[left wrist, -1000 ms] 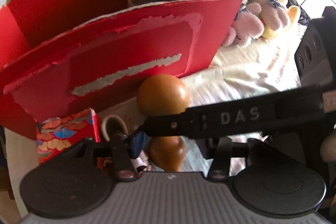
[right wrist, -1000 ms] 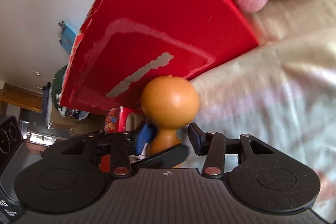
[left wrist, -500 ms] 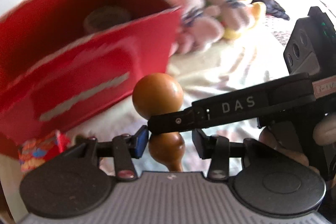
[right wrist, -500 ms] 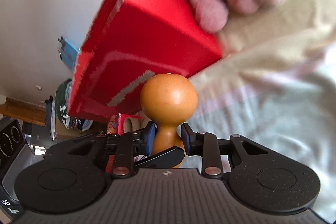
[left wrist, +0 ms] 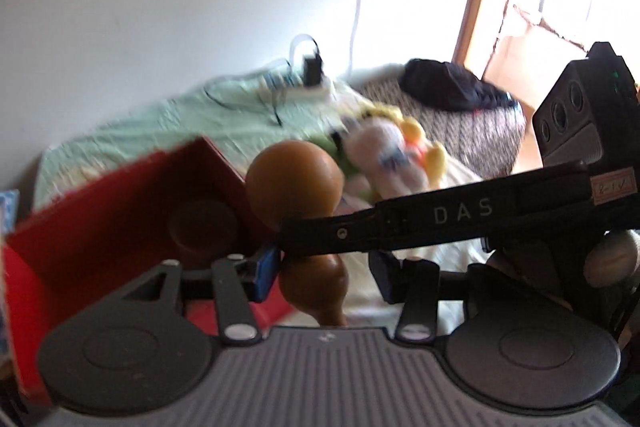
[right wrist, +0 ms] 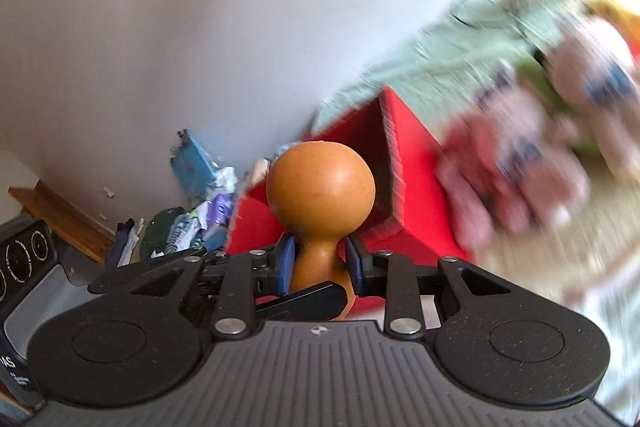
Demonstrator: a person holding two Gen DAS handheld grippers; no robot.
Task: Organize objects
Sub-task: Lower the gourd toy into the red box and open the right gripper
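An orange-brown wooden gourd [right wrist: 320, 187] with a round head and a narrow neck stands upright between my right gripper's [right wrist: 320, 263] blue pads, which are shut on its neck. In the left wrist view the same gourd [left wrist: 294, 179] sits between the fingers of my left gripper [left wrist: 325, 269]. That gripper is open: its left pad is at the gourd's lower bulb and its right pad stands clear. A black finger of the right gripper [left wrist: 440, 223] crosses in front of the neck. The open red cardboard box [left wrist: 120, 219] lies below and left, and behind the gourd [right wrist: 416, 195].
A blurred round roll [left wrist: 204, 227] lies in the box. Plush toys [left wrist: 392, 155] sit on the bed to its right. A power strip with cables [left wrist: 296, 87] and a dark cloth [left wrist: 452, 87] lie farther back. Floor clutter [right wrist: 192, 219] is by the wall.
My right gripper closed on the gourd's neck and my left gripper opened wider. Both rose with the gourd, so the red box has dropped lower in view.
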